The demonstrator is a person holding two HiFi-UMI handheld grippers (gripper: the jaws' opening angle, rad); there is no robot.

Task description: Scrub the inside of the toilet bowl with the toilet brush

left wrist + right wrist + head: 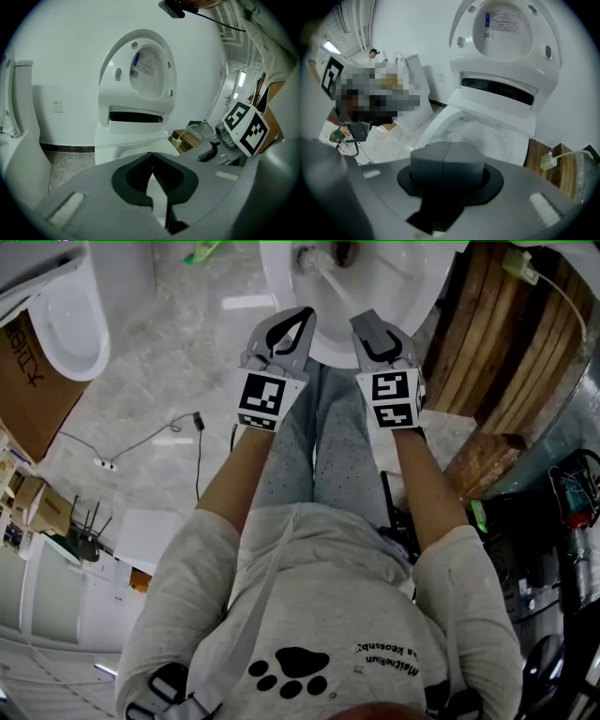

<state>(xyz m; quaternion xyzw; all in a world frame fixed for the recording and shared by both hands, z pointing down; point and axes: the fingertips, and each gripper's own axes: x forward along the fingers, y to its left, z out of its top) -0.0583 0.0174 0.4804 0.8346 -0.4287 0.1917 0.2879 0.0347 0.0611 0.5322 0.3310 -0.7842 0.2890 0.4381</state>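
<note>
Left gripper (302,315): nearest me, held just short of the bowl's front rim. In the left gripper view (151,155) its fingertips meet with nothing between them. There is only an empty slot behind the tips.

Right gripper (367,321): just beside the left one, level with it and also at the front rim. In the right gripper view (450,149) the jaws are pressed together along one seam and grip nothing.

Toilet bowl (330,354): straight ahead of both grippers, with its inner wall open to view from above.

Toilet brush (322,271): lying inside the bowl. Its head looks to be down near the drain, and the pale handle slants back toward my right gripper. Neither gripper touches it. I cannot make it out clearly in either gripper view.

Seat and lid (506,44): tipped up against the back, out of the way.

Step in hand: as I judge it, the approach before the pick-up. No scrubbing can start while the brush lies loose.

Next move calls for: parting the right jaws and reaching forward and down over the rim. They should close across the handle high enough to keep the jaws off the porcelain. The handle is thin and slanted, so the jaws need to line up square to it or it may roll away.
</note>
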